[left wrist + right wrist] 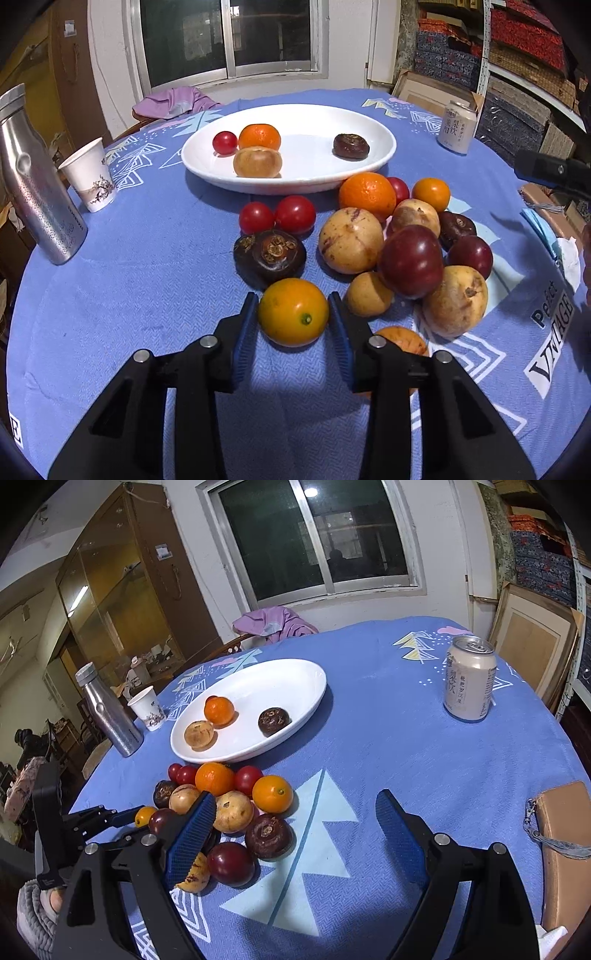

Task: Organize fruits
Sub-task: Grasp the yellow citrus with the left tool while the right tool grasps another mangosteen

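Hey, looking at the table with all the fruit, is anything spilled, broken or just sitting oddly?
Nothing is spilled. The one odd thing is the steel bottle: it has a visible dent high on its side, beside the paper cup. The fruits off the white plate lie in a loose heap on the blue tablecloth, unsorted but undamaged as far as shows.

plate: glossy white | tablecloth: woven cloth | bottle: brushed metal

A dark sliding window sat in the white wall beyond the jaws, a glass-fronted wooden cabinet to its left.
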`<action>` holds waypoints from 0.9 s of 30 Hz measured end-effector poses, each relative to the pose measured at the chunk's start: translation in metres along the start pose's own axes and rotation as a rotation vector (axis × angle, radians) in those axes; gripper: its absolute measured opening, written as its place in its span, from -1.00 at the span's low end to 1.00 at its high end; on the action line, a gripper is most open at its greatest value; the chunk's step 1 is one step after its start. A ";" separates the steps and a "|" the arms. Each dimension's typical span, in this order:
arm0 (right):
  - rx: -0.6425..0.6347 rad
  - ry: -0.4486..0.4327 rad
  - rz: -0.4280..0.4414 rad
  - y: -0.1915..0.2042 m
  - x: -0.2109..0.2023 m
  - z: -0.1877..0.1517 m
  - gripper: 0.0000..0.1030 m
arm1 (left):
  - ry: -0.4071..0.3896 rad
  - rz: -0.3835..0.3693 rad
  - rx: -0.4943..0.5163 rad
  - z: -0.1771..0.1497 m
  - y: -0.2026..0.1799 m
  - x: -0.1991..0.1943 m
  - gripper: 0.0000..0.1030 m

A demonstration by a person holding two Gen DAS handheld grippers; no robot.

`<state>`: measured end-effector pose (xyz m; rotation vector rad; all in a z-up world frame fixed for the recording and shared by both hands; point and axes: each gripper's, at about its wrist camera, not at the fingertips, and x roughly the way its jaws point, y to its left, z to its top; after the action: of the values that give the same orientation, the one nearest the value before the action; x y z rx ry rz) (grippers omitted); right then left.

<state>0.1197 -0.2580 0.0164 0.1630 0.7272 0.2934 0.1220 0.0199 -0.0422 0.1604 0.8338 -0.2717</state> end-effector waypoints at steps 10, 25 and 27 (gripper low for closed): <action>-0.117 0.107 -0.090 0.017 0.034 -0.018 0.27 | 0.008 0.054 -0.047 -0.002 0.014 0.001 -0.26; 0.023 0.270 0.069 0.011 0.071 -0.017 -0.02 | 0.036 0.005 -0.117 0.001 0.027 0.009 -0.26; 0.050 0.284 0.092 0.008 0.071 -0.016 -0.04 | 0.041 0.003 -0.123 0.001 0.028 0.011 -0.26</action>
<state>0.1573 -0.2274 -0.0385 0.2053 1.0108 0.3907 0.1385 0.0439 -0.0487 0.0529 0.8884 -0.2139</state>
